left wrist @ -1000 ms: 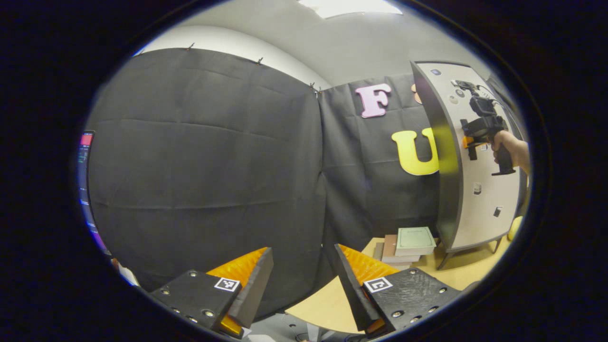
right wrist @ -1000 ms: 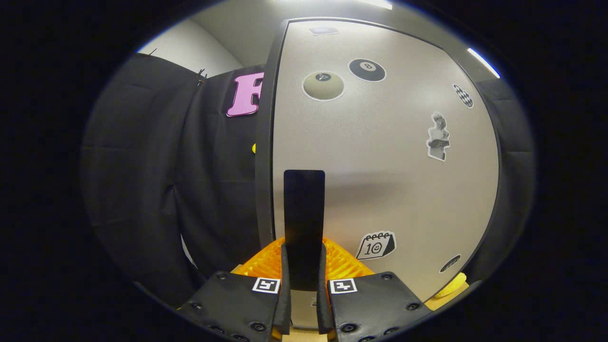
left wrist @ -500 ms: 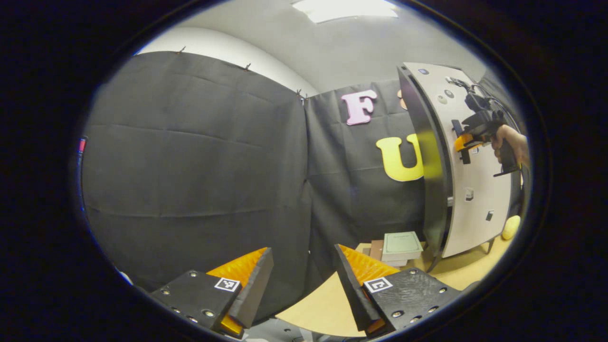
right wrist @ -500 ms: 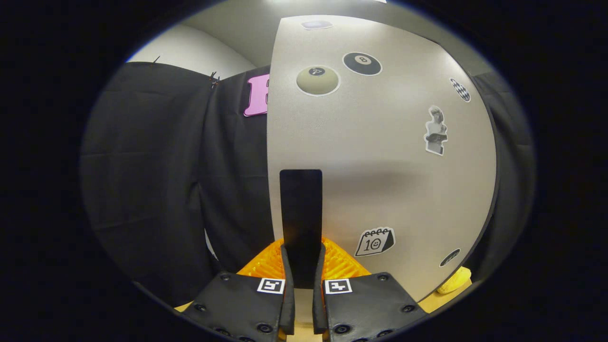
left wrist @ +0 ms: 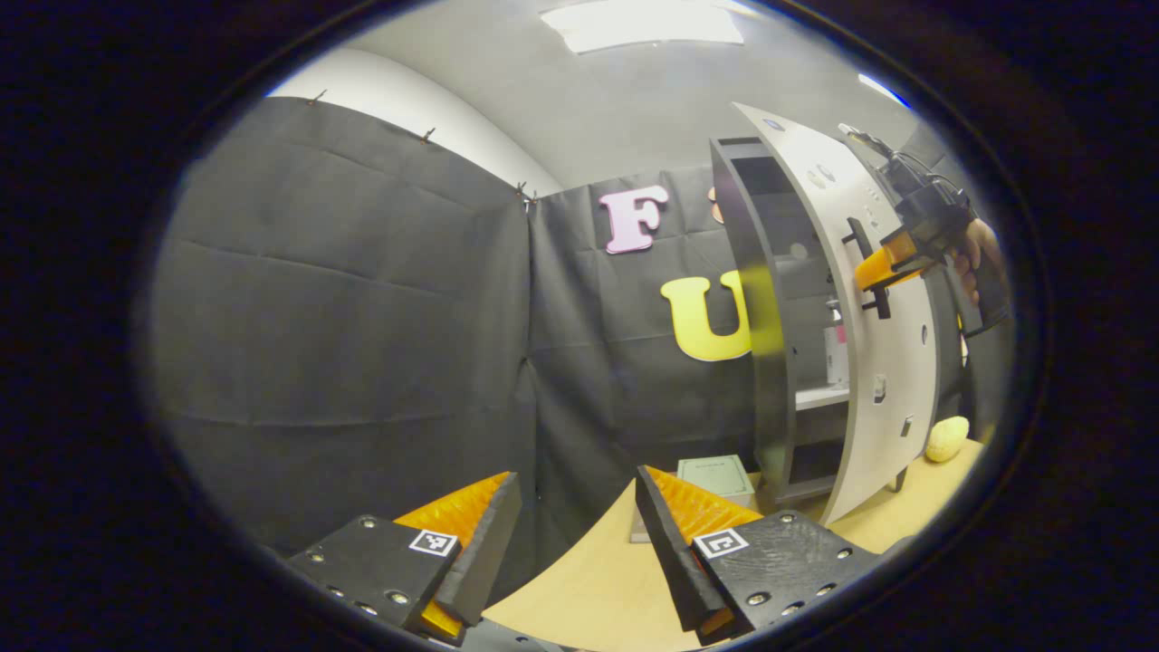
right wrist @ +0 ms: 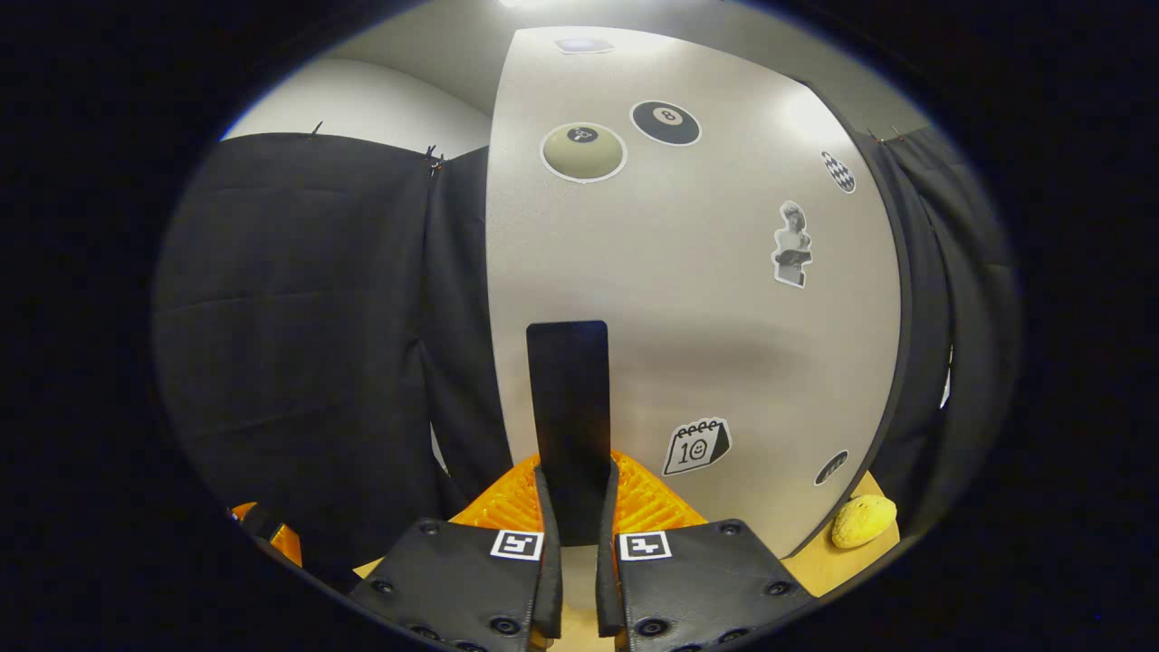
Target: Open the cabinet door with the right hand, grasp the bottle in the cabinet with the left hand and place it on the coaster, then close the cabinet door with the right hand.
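Right gripper [right wrist: 572, 534] at frame bottom clamps the black handle [right wrist: 568, 417] of the part-open cabinet door [right wrist: 724, 299]; left gripper [left wrist: 575, 543] gapes wide, empty, bottle [left wrist: 834, 349] visible mid-right inside.

Bottle [left wrist: 835, 349] inside the cabinet [left wrist: 756, 317]: pale, with a pink patch, partly covered by the door [left wrist: 883, 362]; too small to tell its shape. Lower end of the door handle [right wrist: 568, 426] is hidden between the right claw's [right wrist: 573, 507] fingers. Books [left wrist: 715, 475] beside the cabinet's foot: partly hidden behind the left claw [left wrist: 575, 534].
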